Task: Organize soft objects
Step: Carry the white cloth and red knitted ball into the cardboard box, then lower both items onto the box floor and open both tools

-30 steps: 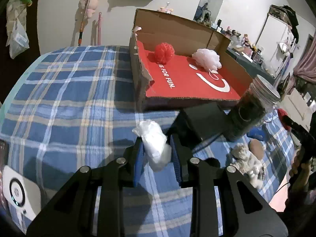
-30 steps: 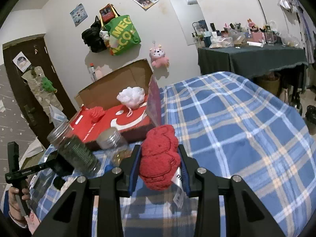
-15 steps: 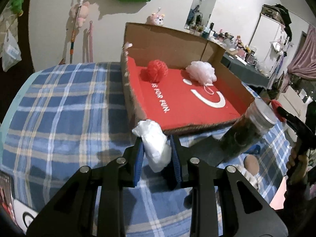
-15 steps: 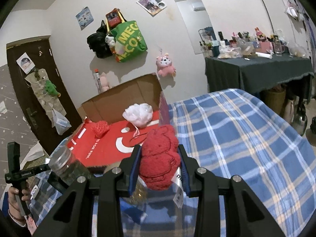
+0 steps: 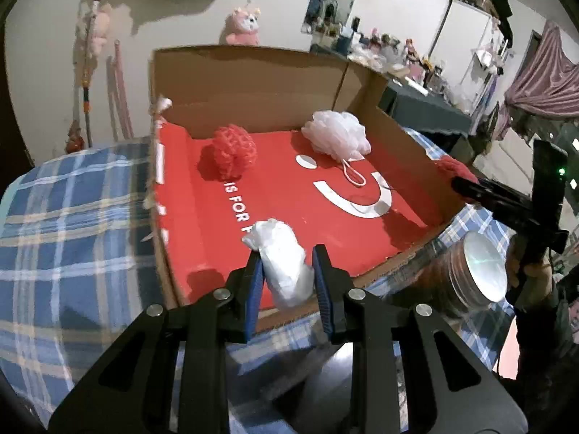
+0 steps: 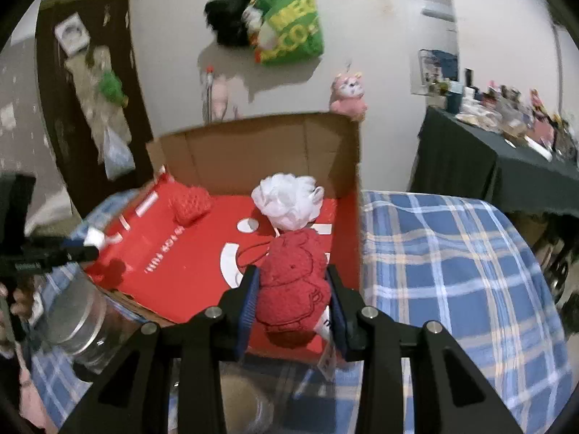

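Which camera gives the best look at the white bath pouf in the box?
The left wrist view: the white bath pouf sits unobstructed with its cord loop visible. In the right wrist view, the pouf is blurrier, and the red towel hides its lower edge.

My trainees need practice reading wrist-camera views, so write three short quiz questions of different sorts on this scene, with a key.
1. True or false: the left gripper is shut on a white plastic bundle.
2. Multiple choice: what does the right gripper hold? A) a red plush toy B) a glass jar C) a green bag
3. Fill in the blank: a red bath pouf and a white bath pouf already lie on the red floor of the cardboard ____.

Key: 1 true; 2 A; 3 box.
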Motion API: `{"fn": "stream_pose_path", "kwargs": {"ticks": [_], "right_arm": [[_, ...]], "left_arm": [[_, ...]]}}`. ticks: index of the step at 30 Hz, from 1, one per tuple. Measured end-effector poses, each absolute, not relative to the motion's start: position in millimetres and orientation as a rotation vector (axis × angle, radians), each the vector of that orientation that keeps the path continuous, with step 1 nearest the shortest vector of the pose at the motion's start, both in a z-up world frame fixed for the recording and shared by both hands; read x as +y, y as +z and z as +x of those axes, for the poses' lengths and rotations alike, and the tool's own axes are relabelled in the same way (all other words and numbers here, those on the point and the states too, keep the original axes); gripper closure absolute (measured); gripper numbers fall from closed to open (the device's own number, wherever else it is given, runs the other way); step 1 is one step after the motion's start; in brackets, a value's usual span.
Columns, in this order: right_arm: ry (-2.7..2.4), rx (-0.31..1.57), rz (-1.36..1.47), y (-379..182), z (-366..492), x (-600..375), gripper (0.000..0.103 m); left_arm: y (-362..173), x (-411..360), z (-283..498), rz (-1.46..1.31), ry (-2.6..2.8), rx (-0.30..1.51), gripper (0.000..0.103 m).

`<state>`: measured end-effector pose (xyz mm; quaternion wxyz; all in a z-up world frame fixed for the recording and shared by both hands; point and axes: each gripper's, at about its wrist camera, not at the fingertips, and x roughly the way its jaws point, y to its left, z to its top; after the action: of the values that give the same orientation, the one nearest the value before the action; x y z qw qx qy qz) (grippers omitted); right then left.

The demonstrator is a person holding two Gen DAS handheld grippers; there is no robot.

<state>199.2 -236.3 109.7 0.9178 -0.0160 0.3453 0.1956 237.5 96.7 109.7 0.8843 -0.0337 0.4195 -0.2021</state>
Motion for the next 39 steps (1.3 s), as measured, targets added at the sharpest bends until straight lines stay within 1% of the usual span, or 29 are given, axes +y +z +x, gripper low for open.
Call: {"fn": "stream_pose_path", "kwargs": {"ticks": [6, 13, 24, 39], "right_arm": [[0.432, 0.832, -0.146, 94.1, 230.4, -210.0, 0.065], [0.439, 0.952, -0.259, 73.9, 248.0, -192.4, 0.065], [0.429, 1.038, -0.437, 56.5, 254.8, -171.6, 0.065], [0.426, 1.083, -0.486, 46.5, 258.5, -168.8, 0.065]], "left_arm": [[96.8, 81.8, 263.9, -0.029, -0.432, 0.952, 0.078], [80.2, 65.9, 282.0, 0.044, -0.431, 1.031, 0.078], [61.2, 55.0, 296.4, 0.091, -0.409, 1.103, 0.078], [54.4, 50.6, 303.3, 0.154, -0.412, 1.172, 0.078]]}}
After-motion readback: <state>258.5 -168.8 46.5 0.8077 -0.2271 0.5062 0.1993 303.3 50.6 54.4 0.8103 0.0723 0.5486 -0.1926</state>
